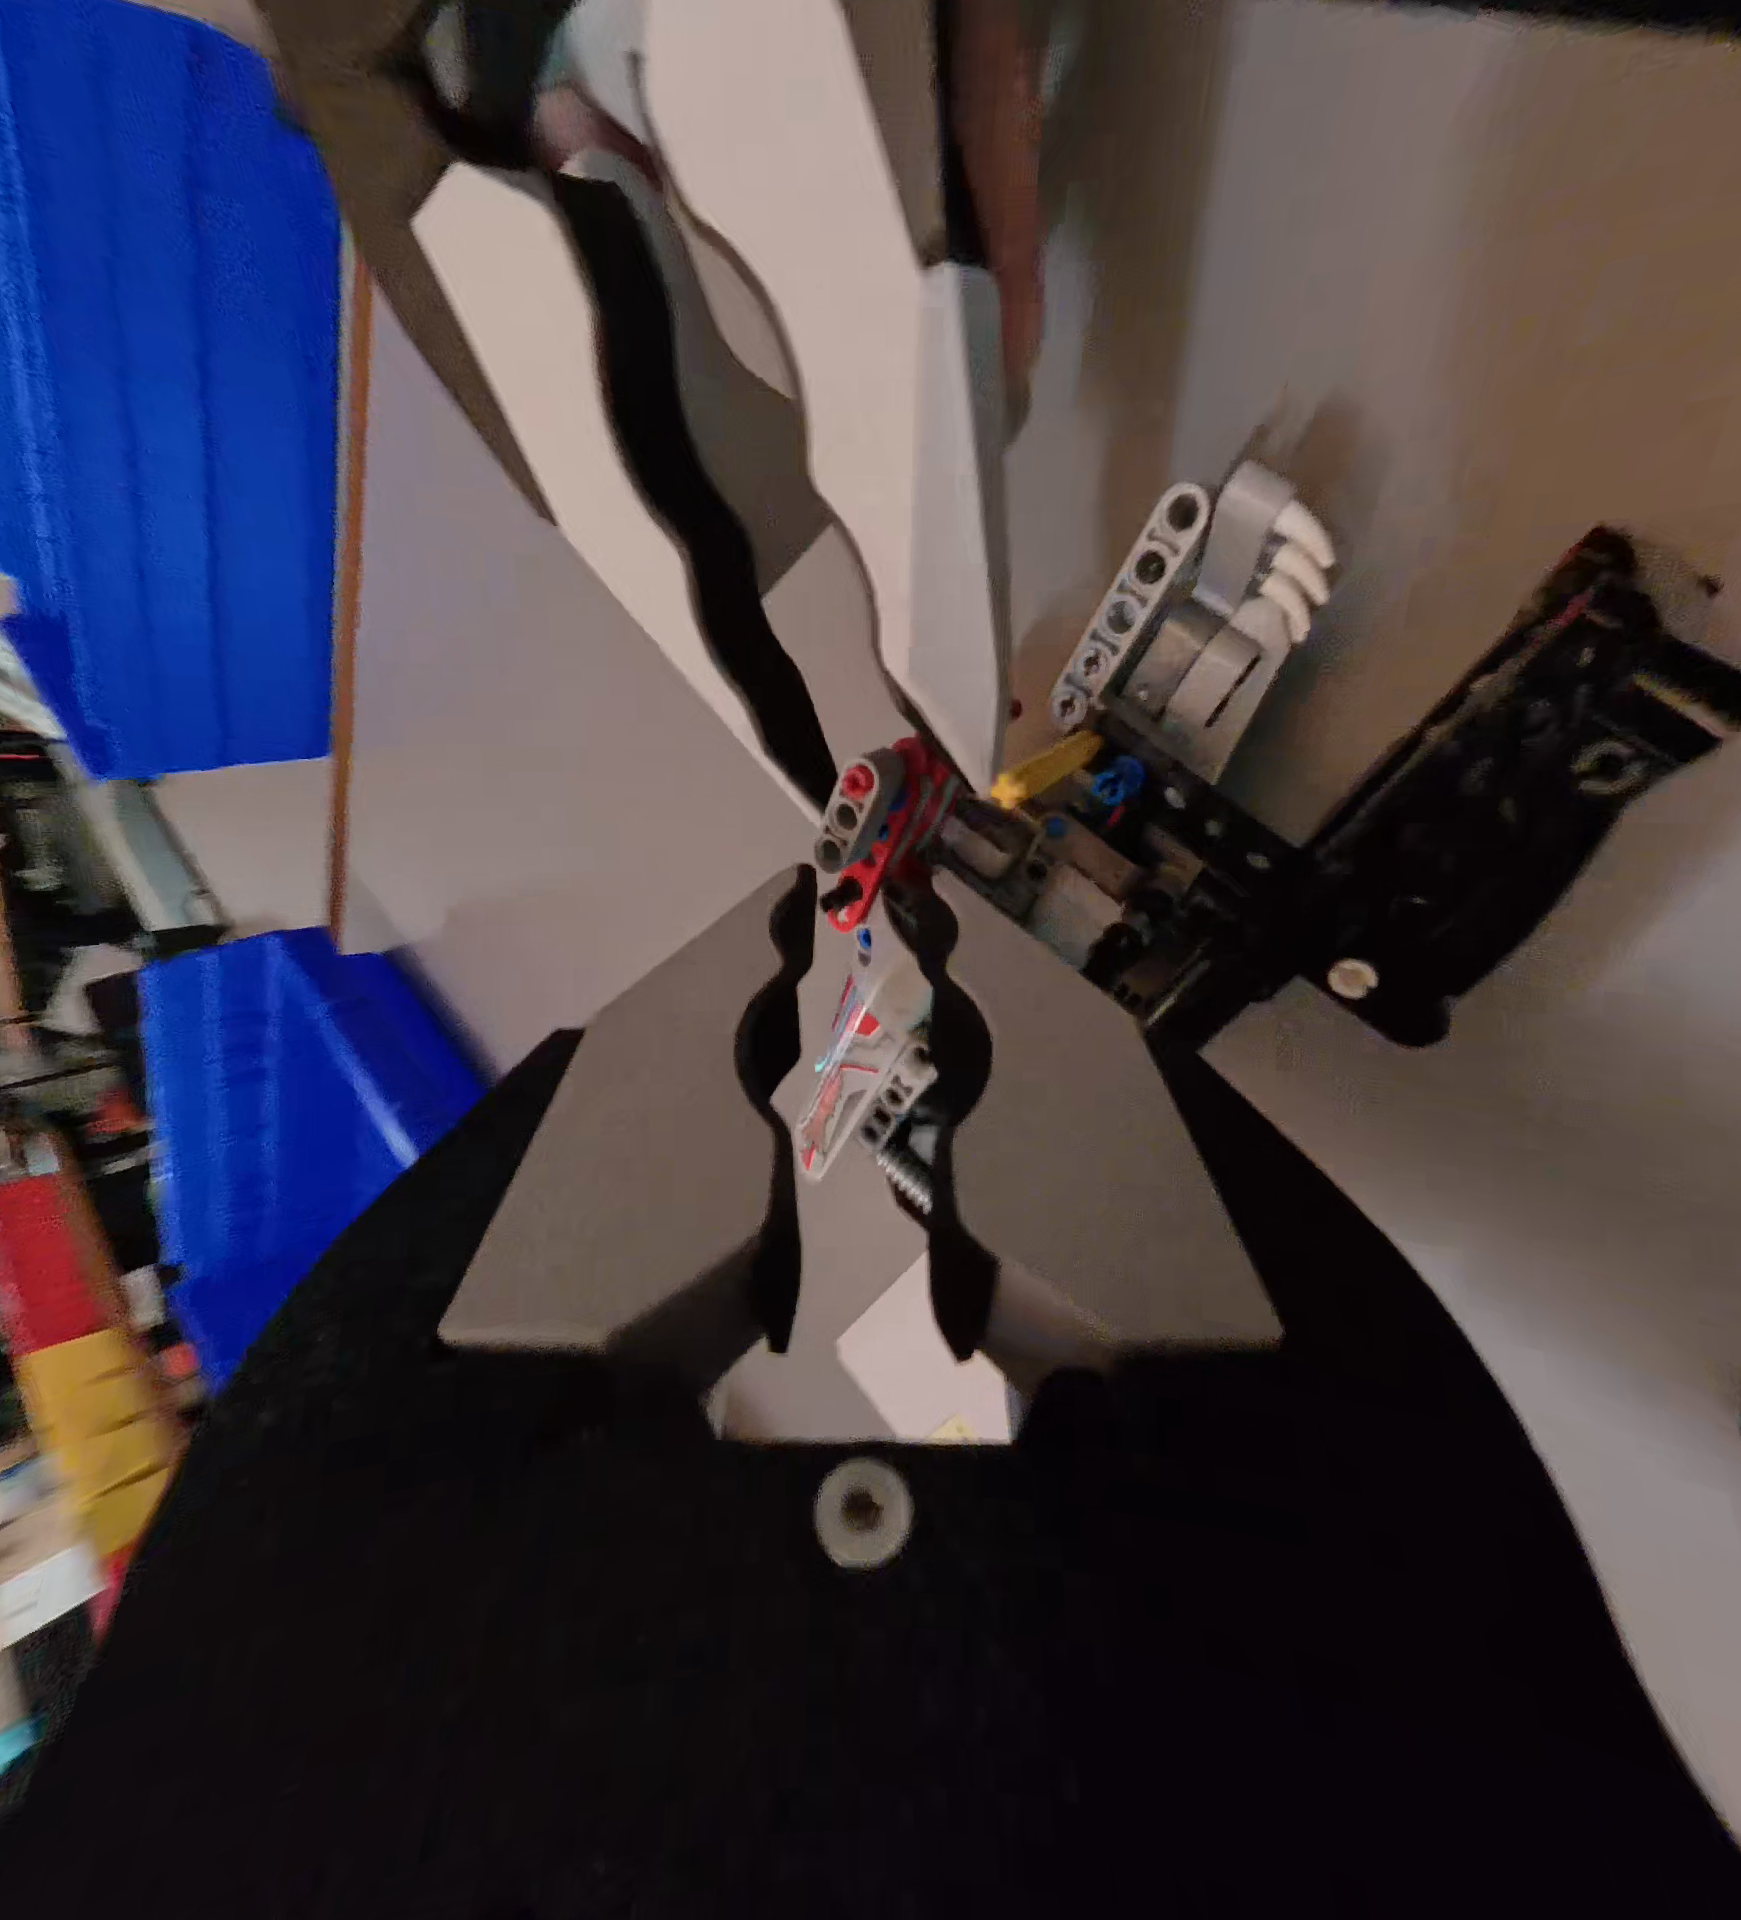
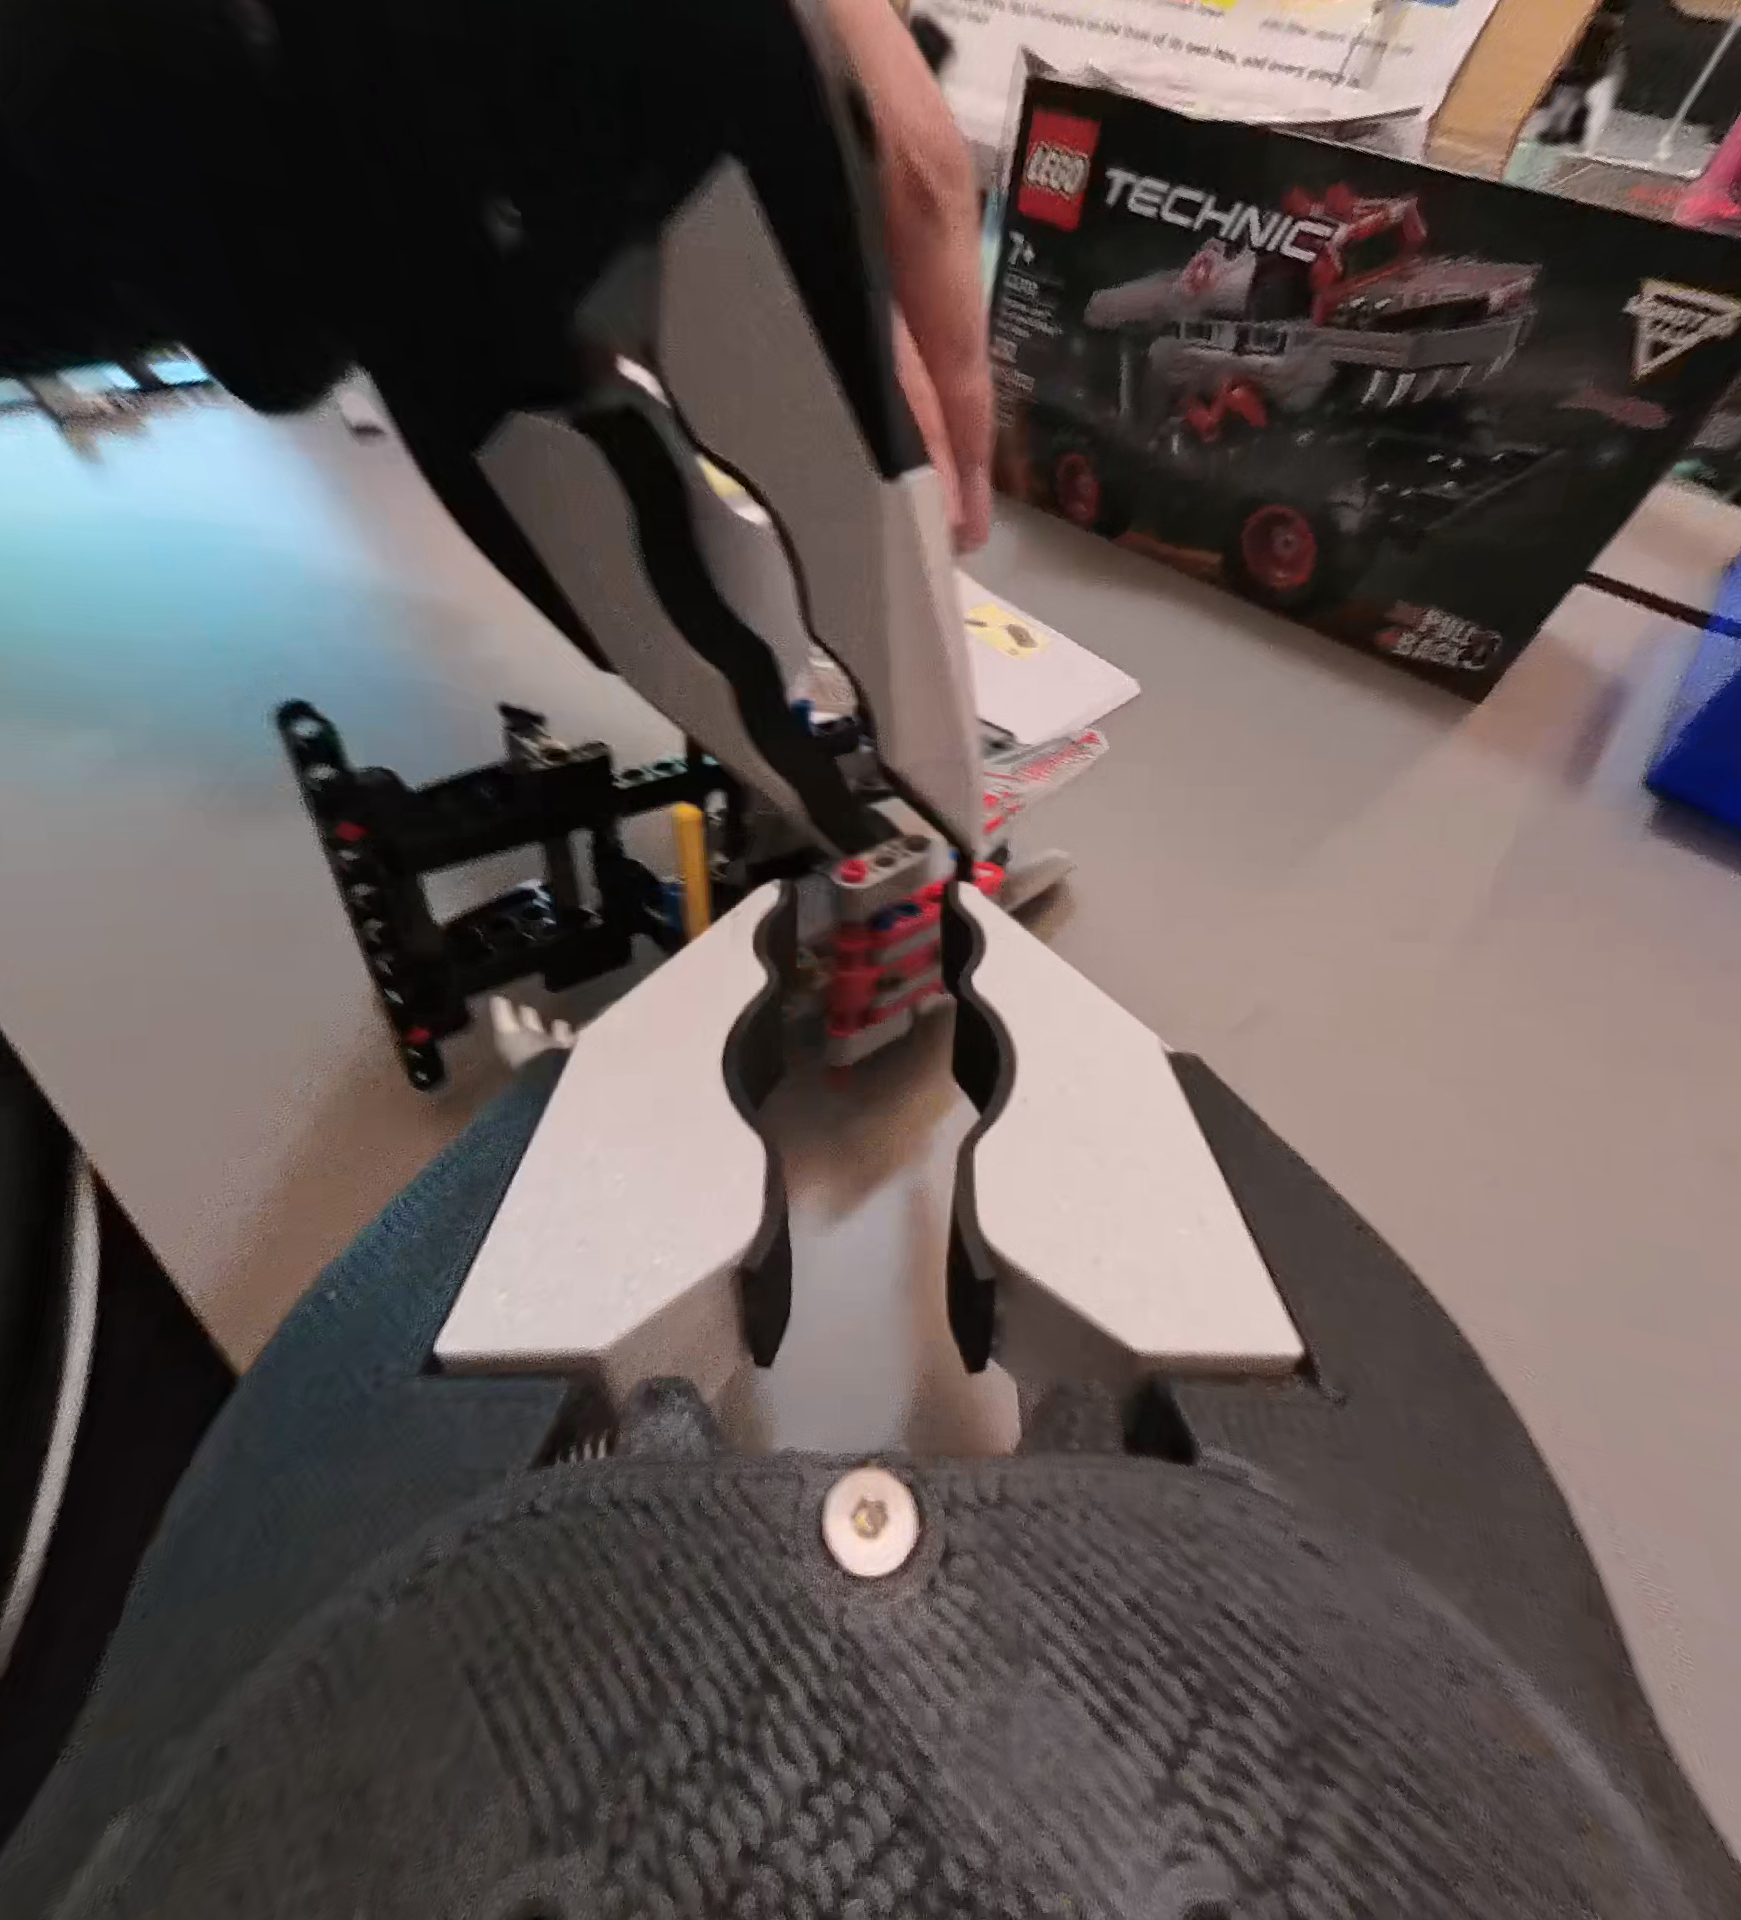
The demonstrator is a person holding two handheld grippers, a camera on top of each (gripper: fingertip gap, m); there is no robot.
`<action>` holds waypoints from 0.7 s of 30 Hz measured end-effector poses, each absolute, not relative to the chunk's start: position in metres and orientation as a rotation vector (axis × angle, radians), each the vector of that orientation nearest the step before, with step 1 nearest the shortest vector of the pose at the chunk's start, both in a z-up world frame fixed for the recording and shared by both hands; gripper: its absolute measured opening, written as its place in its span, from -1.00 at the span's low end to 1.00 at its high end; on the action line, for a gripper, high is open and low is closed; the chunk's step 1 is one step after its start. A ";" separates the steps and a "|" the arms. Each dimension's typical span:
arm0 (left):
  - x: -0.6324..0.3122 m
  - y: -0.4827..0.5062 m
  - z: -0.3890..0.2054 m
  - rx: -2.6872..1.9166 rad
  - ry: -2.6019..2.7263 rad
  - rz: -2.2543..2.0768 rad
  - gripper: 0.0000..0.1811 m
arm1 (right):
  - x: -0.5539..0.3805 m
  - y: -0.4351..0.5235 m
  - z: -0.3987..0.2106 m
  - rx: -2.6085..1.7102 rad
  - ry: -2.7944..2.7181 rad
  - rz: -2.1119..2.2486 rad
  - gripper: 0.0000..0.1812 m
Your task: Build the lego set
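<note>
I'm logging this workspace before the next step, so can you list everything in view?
Lego model: one, part-built, black frame with grey, red and yellow parts, on the table between the grippers.
Red and grey subassembly: one, at the model's near end, at both grippers' tips.
Set box: one, black, standing at the table's far side.
Booklet: one, white, lying behind the model.
Bins: two visible, blue, at the table's edge.
Table: one, light grey.
Left gripper: grey fingers, narrowly apart around the printed panel; contact unclear.
Right gripper: grey fingers, narrowly apart around the subassembly.
Hand: one, behind the left gripper.
</note>
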State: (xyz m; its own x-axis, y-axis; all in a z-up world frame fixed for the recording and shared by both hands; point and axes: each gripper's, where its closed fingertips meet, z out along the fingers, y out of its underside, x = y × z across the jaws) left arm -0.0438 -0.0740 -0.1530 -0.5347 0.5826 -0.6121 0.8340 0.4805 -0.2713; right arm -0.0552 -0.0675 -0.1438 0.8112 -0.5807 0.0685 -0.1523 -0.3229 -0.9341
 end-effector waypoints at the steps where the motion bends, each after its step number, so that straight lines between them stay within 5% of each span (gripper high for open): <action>1: -0.044 -0.075 -0.153 1.168 2.338 -0.811 -0.80 | -0.056 -0.066 -0.145 -1.862 0.588 -0.455 -0.71; 5: -0.036 -0.074 -0.158 1.072 2.538 -0.878 -0.74 | -0.044 -0.074 -0.166 -1.946 0.711 -0.533 -0.59; 8: -0.038 -0.072 -0.159 0.974 2.697 -0.978 -0.77 | -0.039 -0.072 -0.165 -1.922 0.689 -0.571 -0.78; 21: -0.029 -0.056 -0.165 0.422 3.012 -1.059 -1.00 | -0.021 -0.063 -0.183 -2.105 0.366 -0.474 -0.87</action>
State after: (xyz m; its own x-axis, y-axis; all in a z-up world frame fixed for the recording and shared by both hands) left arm -0.0291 -0.0560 -0.1648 -0.9626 0.2705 -0.0119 0.2185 0.7500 -0.6243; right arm -0.0209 -0.0633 -0.1833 0.8818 -0.4306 0.1923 -0.0775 -0.5347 -0.8415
